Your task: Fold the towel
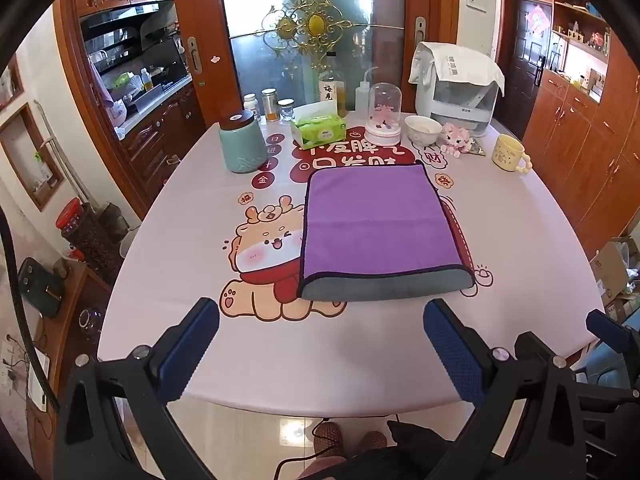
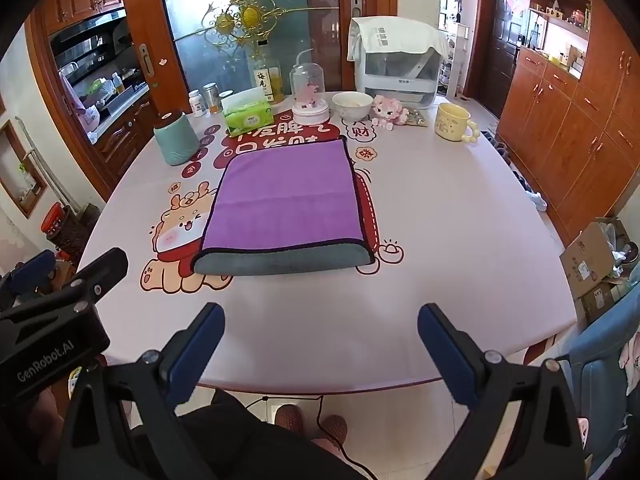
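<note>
Teal canister (image 1: 242, 145), green tissue pack (image 1: 319, 128), glass dome (image 1: 383, 114), white bowl (image 1: 423, 129), yellow mug (image 1: 509, 153), pink plush (image 1: 455, 137)

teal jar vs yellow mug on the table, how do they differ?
The teal jar stands left of the towel; the yellow mug stands far right. The teal jar is taller, with a dark lid; the yellow mug is open-topped. Only the yellow mug has a beaded handle. Both stand upright.

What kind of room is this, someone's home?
Most likely a home dining room beside a kitchen: a dining table with a cartoon cloth holds a mug and tissue box, with wooden cabinets alongside.
</note>
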{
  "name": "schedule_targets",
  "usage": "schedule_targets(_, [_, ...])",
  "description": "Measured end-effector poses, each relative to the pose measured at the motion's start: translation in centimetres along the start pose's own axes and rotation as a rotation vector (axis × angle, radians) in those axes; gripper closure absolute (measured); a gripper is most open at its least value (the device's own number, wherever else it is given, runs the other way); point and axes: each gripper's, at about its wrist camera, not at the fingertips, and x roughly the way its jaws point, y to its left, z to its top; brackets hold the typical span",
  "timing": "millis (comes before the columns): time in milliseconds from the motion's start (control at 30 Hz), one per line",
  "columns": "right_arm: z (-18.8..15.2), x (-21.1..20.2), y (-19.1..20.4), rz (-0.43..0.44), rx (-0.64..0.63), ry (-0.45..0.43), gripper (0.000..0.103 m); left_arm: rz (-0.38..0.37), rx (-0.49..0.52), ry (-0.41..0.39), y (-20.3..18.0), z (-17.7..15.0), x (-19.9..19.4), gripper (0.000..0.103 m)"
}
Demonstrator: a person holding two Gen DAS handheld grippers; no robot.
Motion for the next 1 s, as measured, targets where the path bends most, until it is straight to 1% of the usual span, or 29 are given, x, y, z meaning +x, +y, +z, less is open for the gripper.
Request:
schedule_targets(433, [0.07, 0.07, -0.04, -0.002, -0.003, -0.003, 0.005, -0.011, -0.007, 0.002, 0.01, -0.04, 0.1, 0.001])
schedule_targets(467, [0.08, 0.1, -0.03, -0.001, -0.003, -0.002, 0.005, -0.007, -0.005, 0.001, -0.08, 0.49, -0.09, 0.001])
schedule_targets(533, [0.11, 0.17, -0.04, -0.001, -0.004, -0.001, 0.005, -0.007, -0.005, 0.002, -0.12, 0.54, -0.1, 0.001])
schedule_targets(1000, [0.07, 0.09, 0.11, -0.005, -0.001, -0.002, 0.005, -0.011, -0.005, 0.004, -0.39, 0.36, -0.29, 0.001])
